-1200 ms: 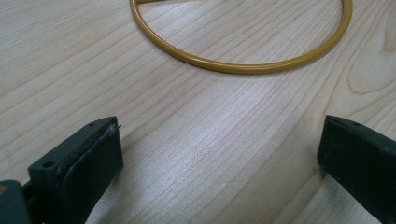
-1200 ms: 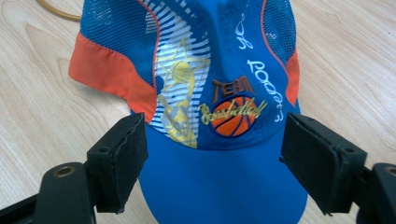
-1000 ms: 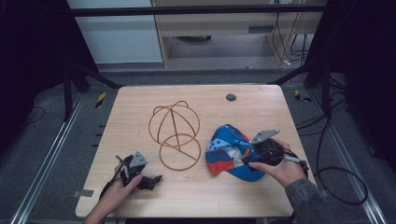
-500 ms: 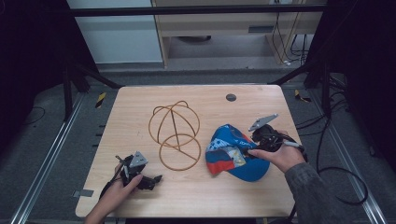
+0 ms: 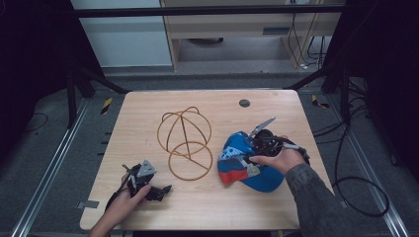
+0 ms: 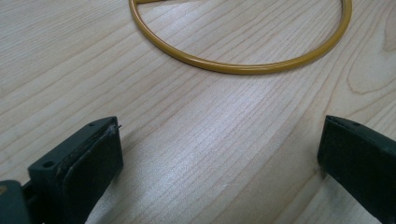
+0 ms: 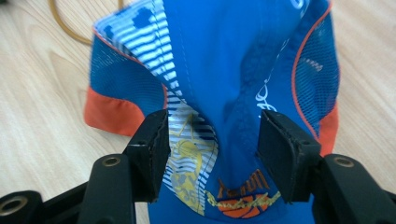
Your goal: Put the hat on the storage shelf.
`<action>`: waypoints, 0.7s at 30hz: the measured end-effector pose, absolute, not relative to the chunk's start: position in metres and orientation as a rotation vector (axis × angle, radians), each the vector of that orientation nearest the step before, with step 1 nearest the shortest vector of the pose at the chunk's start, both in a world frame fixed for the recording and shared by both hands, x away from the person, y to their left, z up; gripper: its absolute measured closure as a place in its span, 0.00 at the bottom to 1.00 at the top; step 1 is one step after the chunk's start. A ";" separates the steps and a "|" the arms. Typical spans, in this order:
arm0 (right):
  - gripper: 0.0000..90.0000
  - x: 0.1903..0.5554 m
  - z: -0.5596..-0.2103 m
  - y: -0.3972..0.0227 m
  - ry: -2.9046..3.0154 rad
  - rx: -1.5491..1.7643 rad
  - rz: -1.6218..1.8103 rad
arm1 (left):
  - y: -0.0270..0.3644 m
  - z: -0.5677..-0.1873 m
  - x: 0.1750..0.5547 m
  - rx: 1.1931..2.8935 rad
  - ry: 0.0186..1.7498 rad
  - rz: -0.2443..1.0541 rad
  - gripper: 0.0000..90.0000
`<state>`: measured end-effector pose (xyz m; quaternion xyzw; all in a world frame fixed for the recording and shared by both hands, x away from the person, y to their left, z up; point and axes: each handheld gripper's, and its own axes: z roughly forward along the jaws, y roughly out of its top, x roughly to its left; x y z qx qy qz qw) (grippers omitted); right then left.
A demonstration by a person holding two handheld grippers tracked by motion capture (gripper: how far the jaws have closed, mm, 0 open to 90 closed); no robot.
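Note:
A blue mesh cap (image 5: 236, 174) with orange trim lies on the right half of the wooden table (image 5: 148, 108). My right gripper (image 5: 246, 159) reaches over it from the right. In the right gripper view the cap (image 7: 224, 70) rises as a fold between the two black jaws of that gripper (image 7: 212, 126). The jaws have just been closing and stand close on either side of the fold, without a clear squeeze. My left gripper (image 5: 166, 189) rests near the front left edge. Its jaws (image 6: 219, 140) are wide open over bare wood.
A gold wire hat stand (image 5: 185, 140) lies on its side in the middle of the table, and its round base ring (image 6: 243, 67) is just ahead of the left gripper. A dark round hole (image 5: 244, 103) sits at the back. Cables (image 5: 356, 197) trail off the right side.
My right hand has slid a little away from the front edge and leftward over the cap, and its jaws have narrowed around the fabric. The left hand has stayed put.

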<state>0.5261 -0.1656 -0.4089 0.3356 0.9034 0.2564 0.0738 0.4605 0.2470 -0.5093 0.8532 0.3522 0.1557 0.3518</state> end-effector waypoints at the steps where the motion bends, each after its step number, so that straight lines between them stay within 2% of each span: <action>1: 0.51 0.528 -0.411 -0.164 2.718 1.010 0.758 | 0.247 -0.509 0.461 2.210 0.908 0.404 0.00; 2: 0.56 0.529 -0.412 -0.163 2.719 1.009 0.745 | 0.247 -0.509 0.461 2.209 0.910 0.403 0.00; 3: 0.66 0.531 -0.414 -0.163 2.723 0.996 0.740 | 0.247 -0.509 0.461 2.209 0.911 0.402 0.00; 4: 0.66 0.531 -0.414 -0.163 2.723 0.996 0.740 | 0.247 -0.509 0.461 2.209 0.910 0.402 0.00; 5: 0.77 0.532 -0.415 -0.162 2.739 0.986 0.738 | 0.247 -0.509 0.461 2.209 0.910 0.401 0.00; 6: 0.83 0.532 -0.416 -0.162 2.747 0.988 0.731 | 0.247 -0.509 0.461 2.209 0.910 0.401 0.00; 7: 0.88 0.532 -0.417 -0.162 2.755 0.983 0.728 | 0.247 -0.509 0.461 2.209 0.910 0.401 0.00; 8: 0.88 0.532 -0.417 -0.162 2.755 0.983 0.728 | 0.247 -0.509 0.461 2.209 0.910 0.402 0.00; 9: 0.95 0.533 -0.416 -0.163 2.761 0.975 0.737 | 0.247 -0.509 0.461 2.209 0.911 0.402 0.00; 13: 1.00 0.531 -0.413 -0.165 2.759 0.973 0.735 | 0.247 -0.509 0.461 2.210 0.910 0.402 0.00; 21: 1.00 0.526 -0.402 -0.177 2.738 0.980 0.795 | 0.247 -0.509 0.460 2.210 0.911 0.403 0.00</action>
